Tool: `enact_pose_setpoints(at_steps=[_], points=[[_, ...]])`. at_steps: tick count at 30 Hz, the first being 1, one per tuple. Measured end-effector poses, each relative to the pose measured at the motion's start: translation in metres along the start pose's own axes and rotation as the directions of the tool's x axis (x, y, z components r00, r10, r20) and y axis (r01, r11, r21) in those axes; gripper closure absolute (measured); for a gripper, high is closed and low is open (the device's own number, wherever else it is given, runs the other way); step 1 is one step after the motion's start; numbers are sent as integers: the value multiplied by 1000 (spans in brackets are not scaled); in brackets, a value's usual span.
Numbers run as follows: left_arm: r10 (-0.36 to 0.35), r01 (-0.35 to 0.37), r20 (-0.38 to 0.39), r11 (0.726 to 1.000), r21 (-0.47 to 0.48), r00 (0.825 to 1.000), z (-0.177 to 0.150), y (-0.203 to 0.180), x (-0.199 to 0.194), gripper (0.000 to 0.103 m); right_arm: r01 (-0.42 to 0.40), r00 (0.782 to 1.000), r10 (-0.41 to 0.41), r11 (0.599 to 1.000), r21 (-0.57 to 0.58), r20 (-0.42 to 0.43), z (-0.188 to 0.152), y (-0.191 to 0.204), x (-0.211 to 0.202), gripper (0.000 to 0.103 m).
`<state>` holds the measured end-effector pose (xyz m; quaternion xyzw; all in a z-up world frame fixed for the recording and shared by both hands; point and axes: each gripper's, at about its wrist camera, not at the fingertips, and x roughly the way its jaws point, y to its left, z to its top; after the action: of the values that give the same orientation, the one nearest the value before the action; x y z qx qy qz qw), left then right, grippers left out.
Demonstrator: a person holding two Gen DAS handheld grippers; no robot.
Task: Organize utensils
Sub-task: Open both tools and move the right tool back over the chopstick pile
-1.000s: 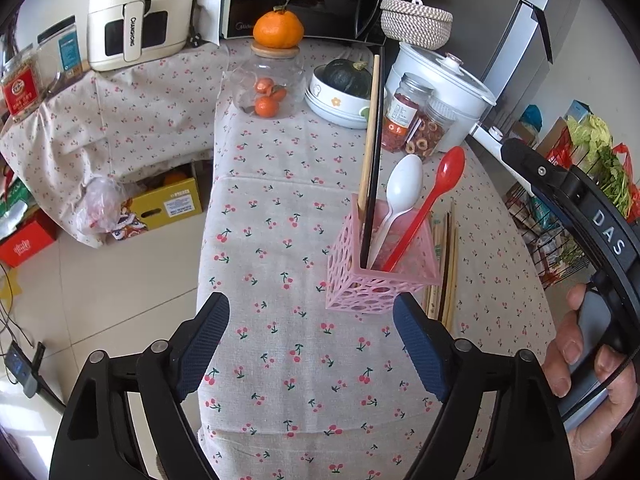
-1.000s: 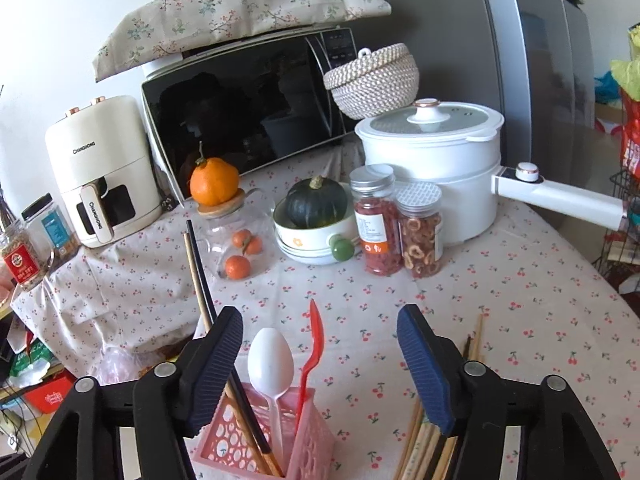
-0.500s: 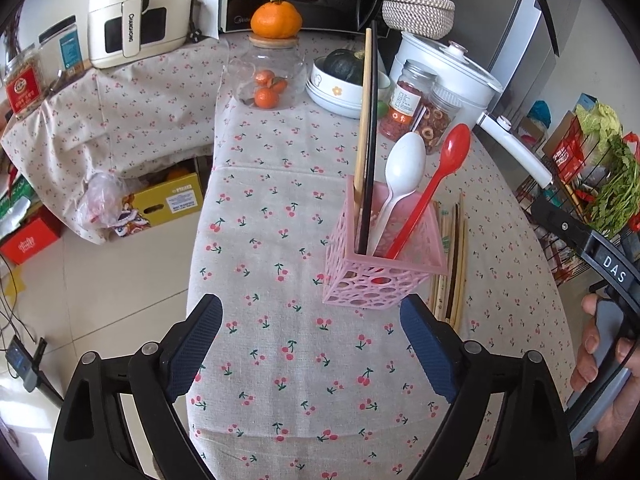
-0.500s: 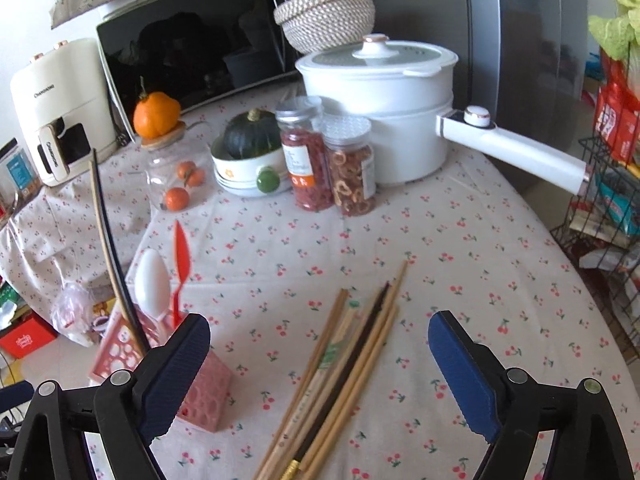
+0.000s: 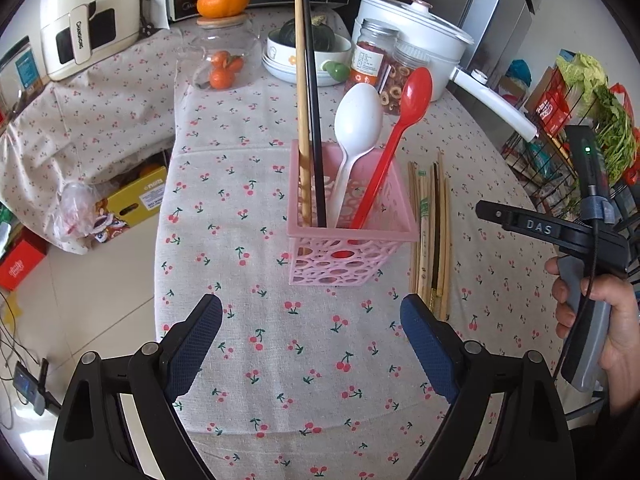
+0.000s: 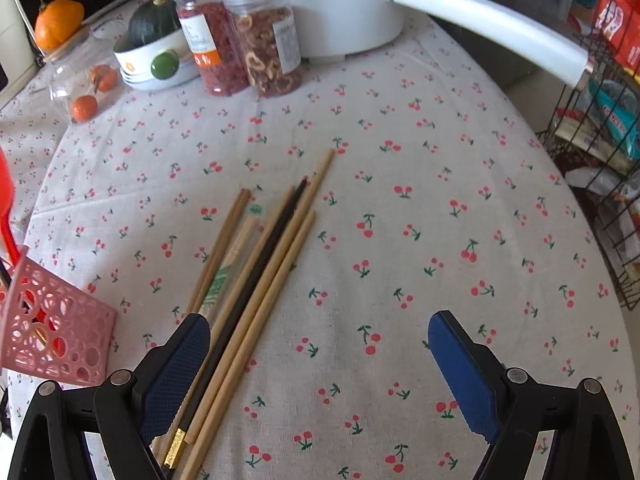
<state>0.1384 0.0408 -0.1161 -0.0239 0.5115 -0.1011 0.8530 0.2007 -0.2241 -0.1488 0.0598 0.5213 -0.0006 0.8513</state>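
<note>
Left gripper (image 5: 310, 332): fingers held wide, nothing gripped, brought closer to holder (image 5: 348, 236).
Right gripper (image 6: 318, 364): fingers wide, empty, swung off holder and lowered over chopsticks (image 6: 256, 264).
Chopsticks: loose on table (image 6: 440, 220), right of holder.
Meaning: pickup judged next.
</note>
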Motion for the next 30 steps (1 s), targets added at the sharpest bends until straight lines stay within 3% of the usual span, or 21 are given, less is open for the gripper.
enact_pose_setpoints(at_steps=[2, 5, 9, 16, 25, 30], points=[[-13, 13, -1, 1000, 1, 1000, 0, -1, -1, 11, 2, 999, -2, 1000, 13, -33, 2, -2, 11, 20], [-43, 43, -4, 999, -4, 999, -1, -2, -2, 11, -11, 996, 15, 999, 47, -88, 6, -5, 27, 51], [-70, 70, -3, 998, 7, 998, -3, -5, -5, 11, -67, 990, 82, 989, 132, -113, 10, -11, 39, 65], [-69, 69, 10, 996, 55, 998, -7, -11, -12, 11, -74, 987, 97, 982, 172, -128, 14, -5, 52, 79], [-43, 38, 46, 992, 122, 998, -10, -18, -23, 13, -49, 990, 65, 991, 127, -127, 15, 8, 55, 83], [-54, 48, 38, 989, 137, 998, -13, -21, -24, 22, -17, 989, 26, 998, 61, -148, 14, 24, 61, 86]])
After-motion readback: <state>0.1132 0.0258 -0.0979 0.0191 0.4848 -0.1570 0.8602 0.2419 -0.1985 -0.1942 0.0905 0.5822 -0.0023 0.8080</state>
